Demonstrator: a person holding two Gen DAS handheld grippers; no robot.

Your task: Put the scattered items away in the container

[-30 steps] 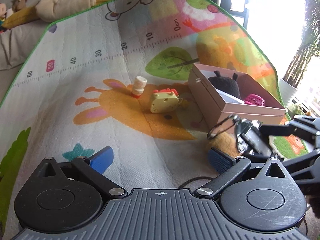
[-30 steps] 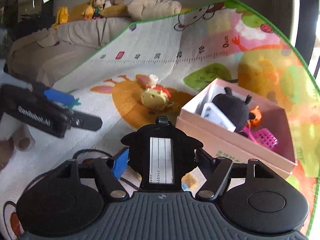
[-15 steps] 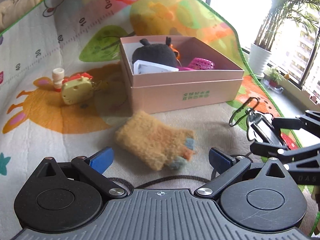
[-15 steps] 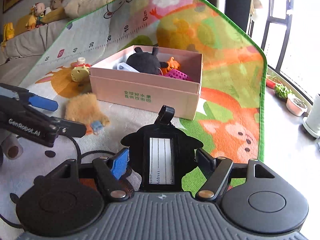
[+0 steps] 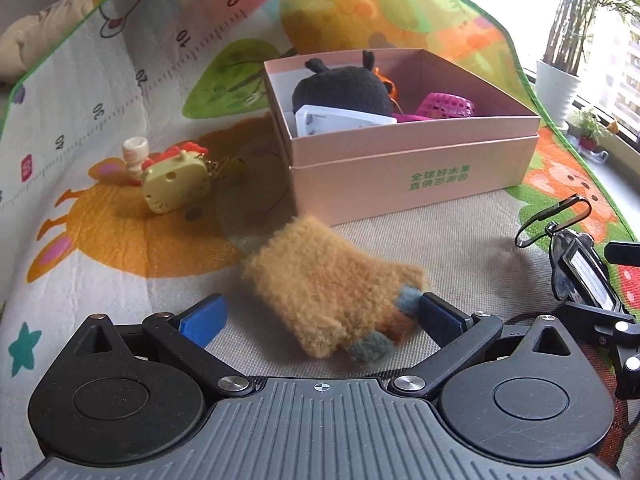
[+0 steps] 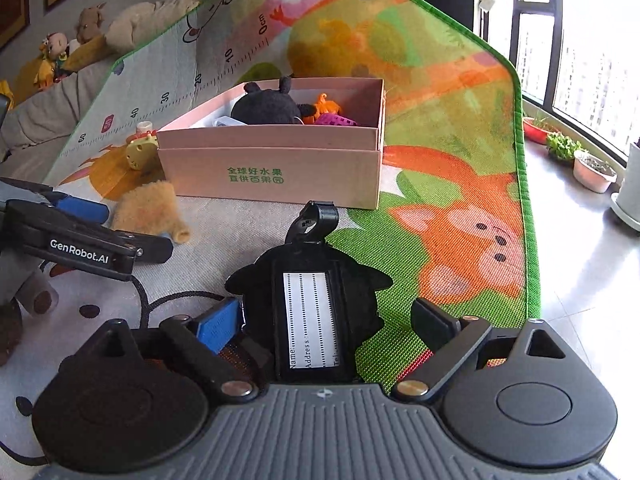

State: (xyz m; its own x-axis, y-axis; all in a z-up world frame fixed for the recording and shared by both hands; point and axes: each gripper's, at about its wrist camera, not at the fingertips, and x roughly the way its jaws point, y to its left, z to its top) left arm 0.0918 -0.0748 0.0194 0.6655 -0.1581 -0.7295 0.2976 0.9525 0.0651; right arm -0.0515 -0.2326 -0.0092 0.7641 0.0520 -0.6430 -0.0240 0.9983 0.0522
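Fuzzy tan knit glove [image 5: 332, 284] beside smooth pink cardboard box [image 5: 404, 168]

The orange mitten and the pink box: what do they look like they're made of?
Orange mitten: looks like fuzzy knit or fleece fabric with a matte, shaggy pile and grey-blue tufted tips; soft and floppy. Pink box: likely cardboard, with smooth matte walls, crisp folded edges and green printed lettering on its side.

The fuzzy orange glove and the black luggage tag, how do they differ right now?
The fuzzy orange glove is soft and lies flat on the mat; the black luggage tag is stiff with a white label. The glove sits between the open left gripper; the tag between the opening right gripper. Both are outside the pink box.
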